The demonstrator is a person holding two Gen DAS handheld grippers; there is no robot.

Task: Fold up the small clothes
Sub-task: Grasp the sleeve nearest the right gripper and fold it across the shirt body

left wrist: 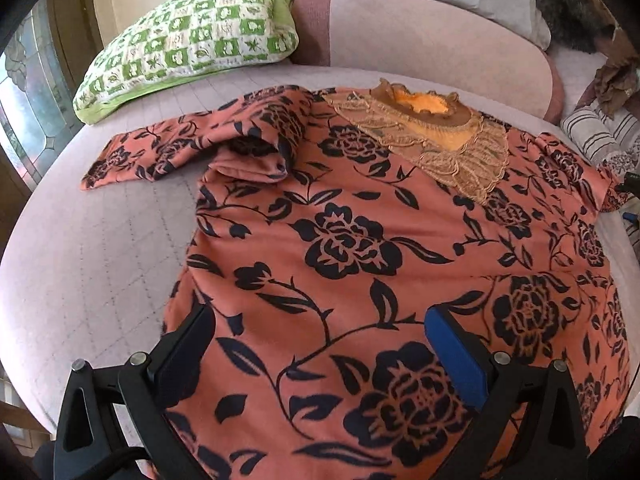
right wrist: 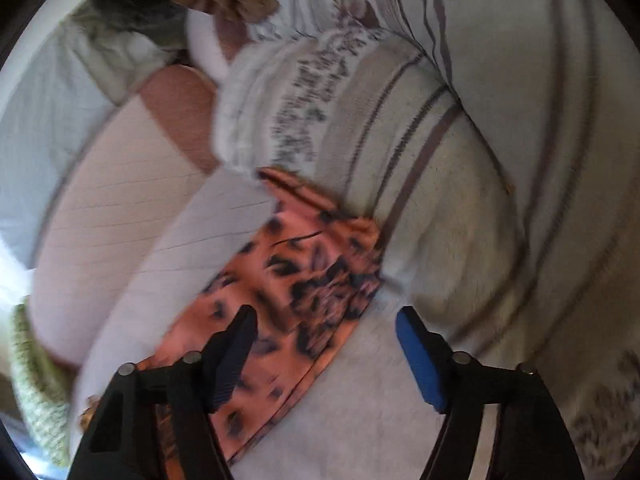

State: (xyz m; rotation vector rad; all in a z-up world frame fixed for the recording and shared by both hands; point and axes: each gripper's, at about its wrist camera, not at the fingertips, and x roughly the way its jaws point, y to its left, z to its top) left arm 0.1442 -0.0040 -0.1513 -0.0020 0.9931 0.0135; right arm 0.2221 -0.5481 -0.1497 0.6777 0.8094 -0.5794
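Starting at my left, the green checked pillow (left wrist: 188, 32) sits at the far edge of the bed (left wrist: 92, 248), and the orange flowered top (left wrist: 360, 240) lies spread face up on the quilt, neck ruffle away from me. Its left sleeve (left wrist: 160, 152) is bunched and partly turned over near the shoulder. My left tongs (left wrist: 320, 344) hover released over the lower hem, jaws wide apart, nothing between them. Further right, my right tongs (right wrist: 324, 344) are also released, poised over the right sleeve (right wrist: 296, 276), which lies against a striped blanket (right wrist: 440, 200); that view is blurred. I judge folding has barely begun: the sleeves come first. Next I need to close the right tongs on that sleeve's cuff and carry it across the chest
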